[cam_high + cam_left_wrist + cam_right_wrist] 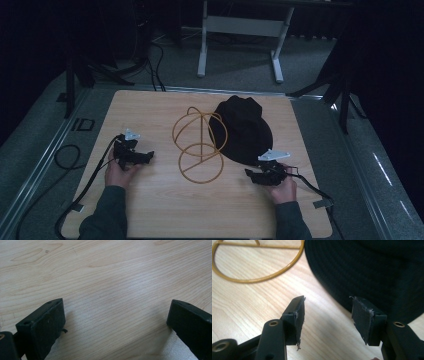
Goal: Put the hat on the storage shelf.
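Note:
A black brimmed hat (pixel 242 129) lies on the wooden table (pixel 150 205), right of centre. Beside it stands a gold wire hat stand (pixel 197 145) with a round base ring (pixel 259 277). My right gripper (pixel 256 175) rests low on the table just in front of the hat's brim (pixel 367 270), jaws open with bare wood between them; the right pad (pixel 362 317) sits close against the brim edge. My left gripper (pixel 145 157) lies at the table's left, held by a hand, jaws wide open over bare wood (pixel 112 290).
Cables (pixel 75 155) trail from both grippers over the table's front and left edges. A grey floor (pixel 240 60) and a white desk frame (pixel 240 30) lie beyond the far edge, with dark stands at both sides.

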